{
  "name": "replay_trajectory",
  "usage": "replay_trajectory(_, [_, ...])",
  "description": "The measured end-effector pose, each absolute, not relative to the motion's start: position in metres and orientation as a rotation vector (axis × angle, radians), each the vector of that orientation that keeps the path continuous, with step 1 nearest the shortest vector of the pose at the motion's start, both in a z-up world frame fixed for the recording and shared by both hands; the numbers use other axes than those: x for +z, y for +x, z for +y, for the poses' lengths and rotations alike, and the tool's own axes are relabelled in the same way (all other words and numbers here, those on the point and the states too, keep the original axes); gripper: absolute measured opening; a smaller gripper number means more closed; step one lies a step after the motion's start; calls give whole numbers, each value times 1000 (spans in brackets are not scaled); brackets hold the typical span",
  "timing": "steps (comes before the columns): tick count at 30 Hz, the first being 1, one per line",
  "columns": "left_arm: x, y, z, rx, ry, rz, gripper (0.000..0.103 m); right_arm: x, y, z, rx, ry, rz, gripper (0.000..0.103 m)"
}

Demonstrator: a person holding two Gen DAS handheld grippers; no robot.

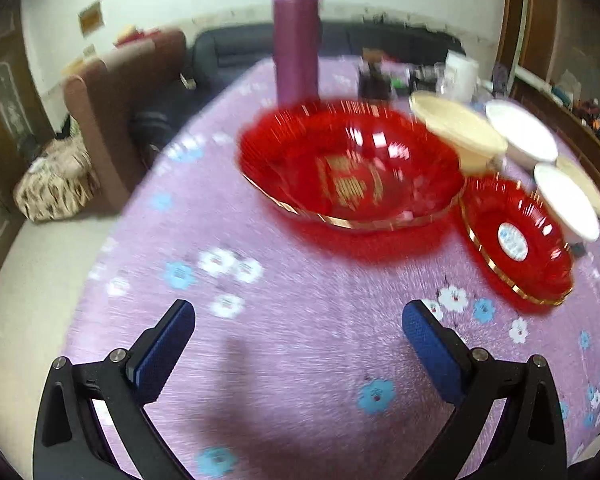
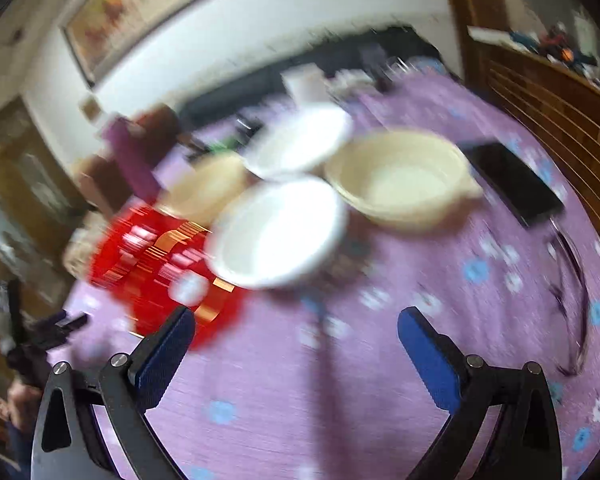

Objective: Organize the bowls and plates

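Plates: glossy red ribbed plate [image 1: 350, 172] | round white bowl [image 2: 278, 232] | flowered tablecloth [image 1: 300, 340]

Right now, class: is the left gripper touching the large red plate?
Apart. The left wrist view shows the open left gripper with bare purple tablecloth between its fingertips and the large red plate; nothing lies between the jaws.
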State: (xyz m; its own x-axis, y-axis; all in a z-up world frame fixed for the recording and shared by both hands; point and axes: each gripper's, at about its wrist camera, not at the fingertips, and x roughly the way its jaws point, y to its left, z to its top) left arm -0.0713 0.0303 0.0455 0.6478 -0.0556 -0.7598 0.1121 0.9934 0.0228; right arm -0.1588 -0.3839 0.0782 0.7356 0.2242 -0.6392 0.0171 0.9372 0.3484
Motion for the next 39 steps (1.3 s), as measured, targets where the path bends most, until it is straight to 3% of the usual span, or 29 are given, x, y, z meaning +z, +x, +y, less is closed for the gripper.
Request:
replay_trajectory(7, [80,-76,60,-122,-26,800,103,108,-134,-315,342,332,750,103])
replay_trajectory(19, [85,-14,73,-162,-72,942,103,106,-44,-250,433,330,972,102])
replay_trajectory(28, [79,26,76,-156,-87,979,102,87,19,-229,439,379,1058,83])
replay_trajectory(30, [78,31,76,-153,-83,979,97,84,27,-224,434,371,1061,79])
replay_trajectory(34, [75,41,74,-143,-58,985,91,75,43,-216,432,378,1087,57])
replay_trajectory(37, [71,49,73,-137,-38,998,70,71,51,-212,421,374,1096,43])
replay_trajectory(39, [67,55,72,-140,-41,1014,52,69,55,-209,415,366,1104,40])
